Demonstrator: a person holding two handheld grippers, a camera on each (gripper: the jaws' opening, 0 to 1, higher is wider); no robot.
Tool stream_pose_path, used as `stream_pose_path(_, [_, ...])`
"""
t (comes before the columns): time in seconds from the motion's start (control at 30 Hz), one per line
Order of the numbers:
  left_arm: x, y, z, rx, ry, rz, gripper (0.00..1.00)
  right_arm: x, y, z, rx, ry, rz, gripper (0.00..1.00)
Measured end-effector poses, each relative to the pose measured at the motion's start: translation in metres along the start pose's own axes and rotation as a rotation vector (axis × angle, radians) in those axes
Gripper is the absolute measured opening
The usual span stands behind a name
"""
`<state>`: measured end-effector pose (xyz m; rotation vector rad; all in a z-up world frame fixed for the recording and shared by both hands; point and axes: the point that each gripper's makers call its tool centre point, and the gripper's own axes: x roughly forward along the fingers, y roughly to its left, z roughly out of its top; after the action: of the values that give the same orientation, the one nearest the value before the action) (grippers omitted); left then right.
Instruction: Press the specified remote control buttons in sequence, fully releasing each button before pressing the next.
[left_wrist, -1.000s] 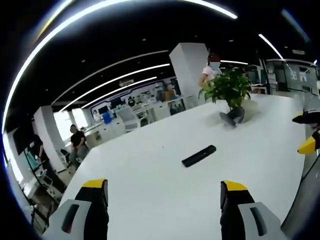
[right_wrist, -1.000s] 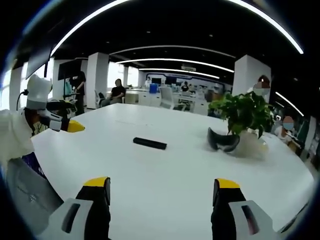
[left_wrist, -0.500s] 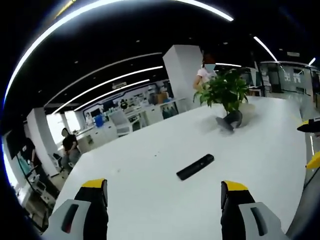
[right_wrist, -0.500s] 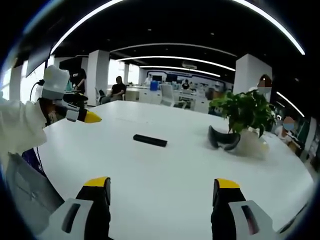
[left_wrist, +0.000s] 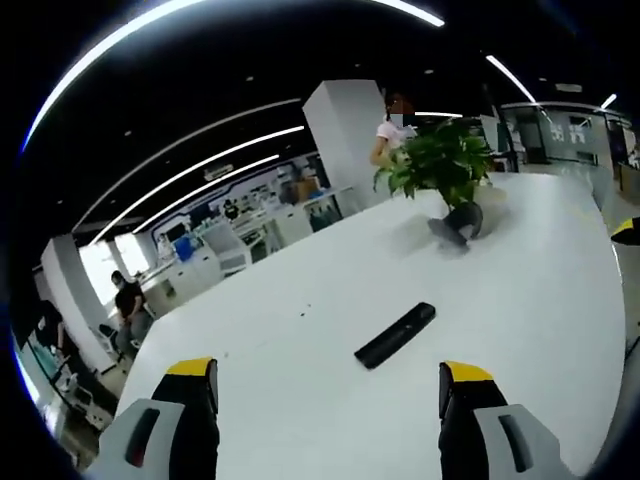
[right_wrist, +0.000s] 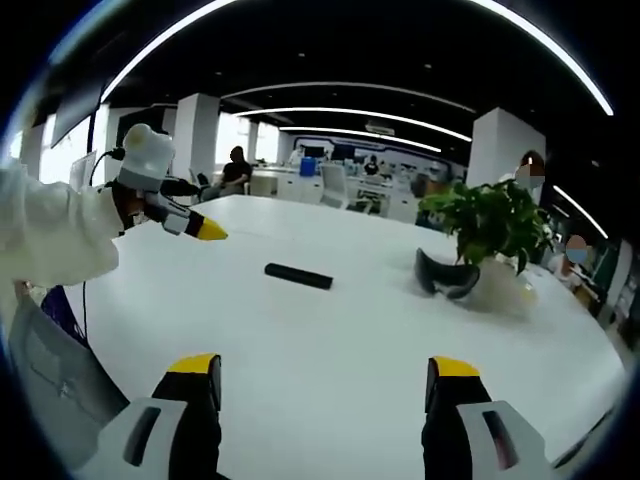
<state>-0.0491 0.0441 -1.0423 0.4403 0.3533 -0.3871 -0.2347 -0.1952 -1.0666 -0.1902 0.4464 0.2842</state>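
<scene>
Left gripper view: slim black remote control (left_wrist: 396, 335), a long flat bar lying diagonally on the white worktop (left_wrist: 300, 330), just right of frame centre. Left claw (left_wrist: 328, 395) released, its two yellow-tipped jaws rising wide apart from the bottom edge, holding nothing; remote above and between the jaw tips, nearer the right one, well clear of both. Potted plant (left_wrist: 436, 165) in the upper right of the frame, with a dark curved object (left_wrist: 458, 222) at its base, too blurred to identify. Yellow tip of the right claw (left_wrist: 626, 228) cut off at the right edge. Buttons on the remote too small to make out.

Right gripper view: same remote control (right_wrist: 298, 276), seen nearly side-on as a thin dark strip slightly left of centre on the worktop (right_wrist: 330, 340). Right claw (right_wrist: 327, 390) likewise released, jaws spread at the bottom edge, empty; remote well above the gap, toward the left jaw. Left claw (right_wrist: 207, 231) entering from the upper left, held by a white-sleeved arm (right_wrist: 50, 235), yellow tip pointing toward the remote yet apart from it. Potted plant (right_wrist: 487, 225) and dark curved object (right_wrist: 446, 277) at right of centre. Background office and seated people small and indistinct.
</scene>
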Motion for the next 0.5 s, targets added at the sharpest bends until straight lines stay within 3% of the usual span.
stream_pose_path(0.5, [0.045, -0.011, -0.003, 0.075, 0.077, -0.079, 0.91, 0.001, -0.002, -0.001, 0.004, 0.006, -0.004, 0.82])
